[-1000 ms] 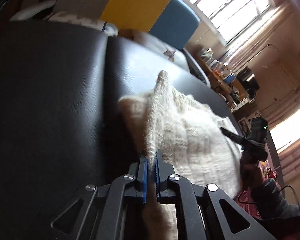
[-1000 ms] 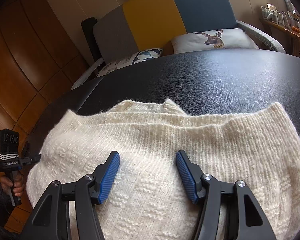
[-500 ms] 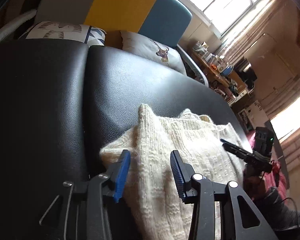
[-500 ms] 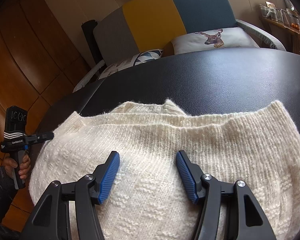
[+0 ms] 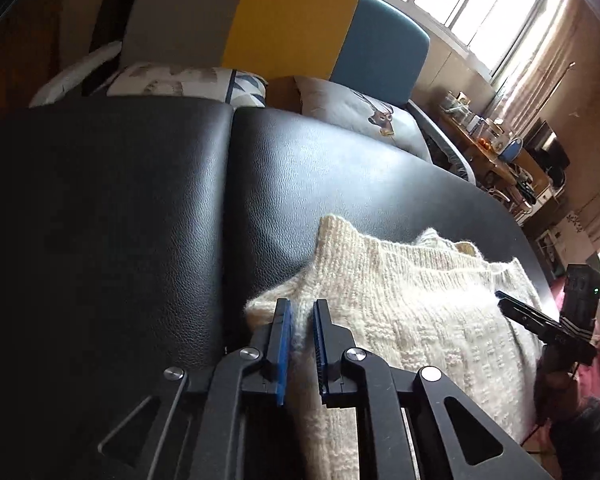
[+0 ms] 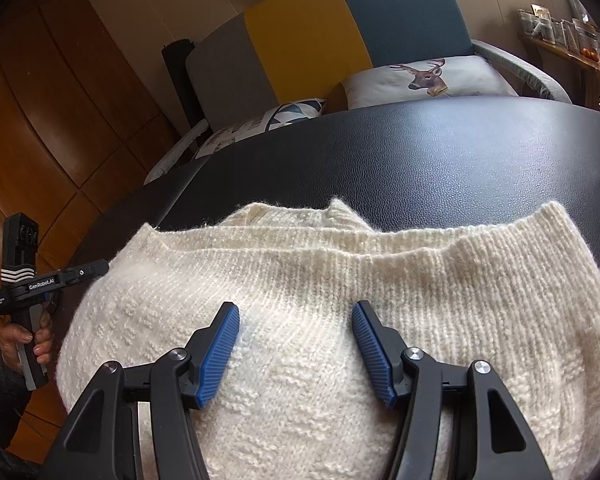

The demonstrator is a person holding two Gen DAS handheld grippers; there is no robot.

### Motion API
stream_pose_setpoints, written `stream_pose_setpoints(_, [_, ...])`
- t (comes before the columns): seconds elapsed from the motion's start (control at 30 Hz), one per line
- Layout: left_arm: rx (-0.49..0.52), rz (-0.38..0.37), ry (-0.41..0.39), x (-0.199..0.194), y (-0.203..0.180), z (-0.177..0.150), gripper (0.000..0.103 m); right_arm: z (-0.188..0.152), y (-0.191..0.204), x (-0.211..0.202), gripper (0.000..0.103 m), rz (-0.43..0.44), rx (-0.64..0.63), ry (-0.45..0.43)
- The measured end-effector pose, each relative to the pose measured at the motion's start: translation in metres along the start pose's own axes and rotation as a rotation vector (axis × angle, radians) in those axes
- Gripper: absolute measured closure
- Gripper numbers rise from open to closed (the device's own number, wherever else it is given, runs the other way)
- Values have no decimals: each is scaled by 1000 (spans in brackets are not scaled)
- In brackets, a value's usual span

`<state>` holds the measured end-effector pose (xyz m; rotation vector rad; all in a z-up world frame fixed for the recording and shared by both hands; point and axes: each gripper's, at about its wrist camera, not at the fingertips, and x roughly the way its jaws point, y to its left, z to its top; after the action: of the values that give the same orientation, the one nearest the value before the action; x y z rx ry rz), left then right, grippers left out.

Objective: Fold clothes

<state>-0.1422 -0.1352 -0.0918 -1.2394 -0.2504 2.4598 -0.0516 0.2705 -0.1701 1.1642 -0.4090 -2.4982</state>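
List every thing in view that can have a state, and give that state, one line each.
Cream knit sweater: folded over, lying on the black padded surface.
Left gripper: nearly closed, fingers on either side of the sweater's left edge.
Right gripper: open, holding nothing, over the sweater's middle.
Deer cushion: lying on the colour-block sofa.

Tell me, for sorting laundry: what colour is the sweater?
Cream-white knit sweater, clearest in the right wrist view.
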Motion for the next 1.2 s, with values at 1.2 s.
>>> stream_pose_setpoints(1.2, [98,-153,48,-11,-89,-91,54,-100,-12,-107,46,5,-65,-30])
